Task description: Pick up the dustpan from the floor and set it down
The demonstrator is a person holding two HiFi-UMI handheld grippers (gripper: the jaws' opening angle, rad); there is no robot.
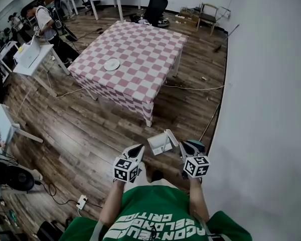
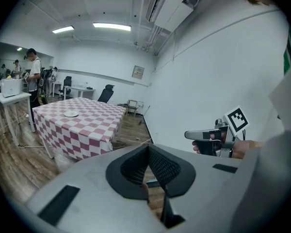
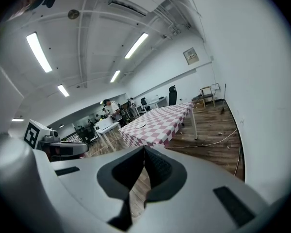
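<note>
One wooden floor (image 1: 90,134): carries the white dustpan (image 1: 163,142), which is not yet lifted.
Checked table (image 1: 135,54): stands well beyond the dustpan, apart from it.
Dustpan position: on the floor just ahead of the person, between the two gripper tips. Its long side runs roughly across, from one gripper toward the other.
Left gripper (image 1: 137,149): jaws clenched tip to tip with nothing in them, just left of the dustpan.
Right gripper (image 1: 189,145): jaws likewise pressed together and empty, just right of it.
Nearer hand: too close to call; either must spread its jaws first.
</note>
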